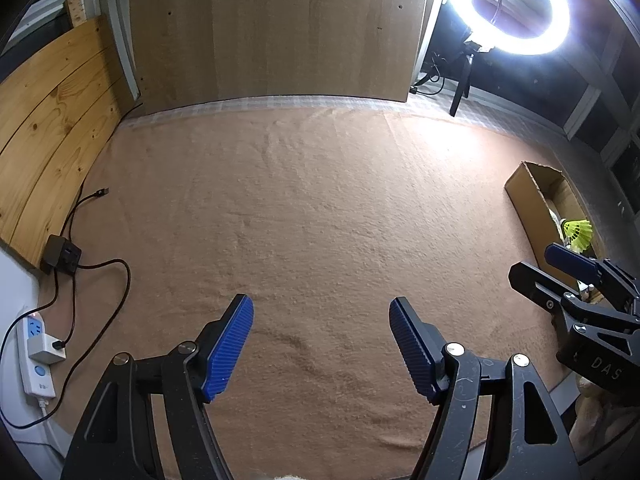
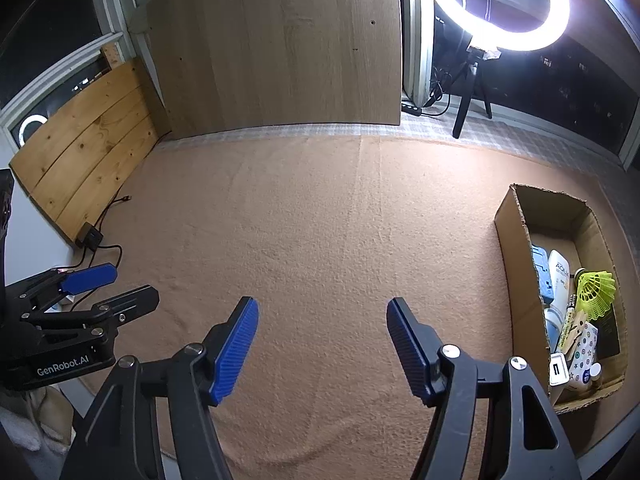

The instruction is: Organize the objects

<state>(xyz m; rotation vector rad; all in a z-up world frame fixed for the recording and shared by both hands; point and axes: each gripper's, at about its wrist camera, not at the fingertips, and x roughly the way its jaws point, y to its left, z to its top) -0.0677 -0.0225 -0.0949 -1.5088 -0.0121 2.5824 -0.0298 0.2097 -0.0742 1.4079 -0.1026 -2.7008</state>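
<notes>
We have two fisheye views, each riding on a gripper and looking forward and steeply down along its jaws at the tan blanket (image 1: 320,208) on the counter, fairly close. The left wrist view looks from the left side, so the right gripper (image 1: 556,268) enters at its right edge; the right wrist view looks from the right, so the left gripper (image 2: 108,286) enters at its left edge. We share the blanket, the upright wooden board (image 2: 280,48), the ring light (image 1: 516,8) and the cardboard box (image 2: 516,276), which sits nearer and fuller in the right view.
</notes>
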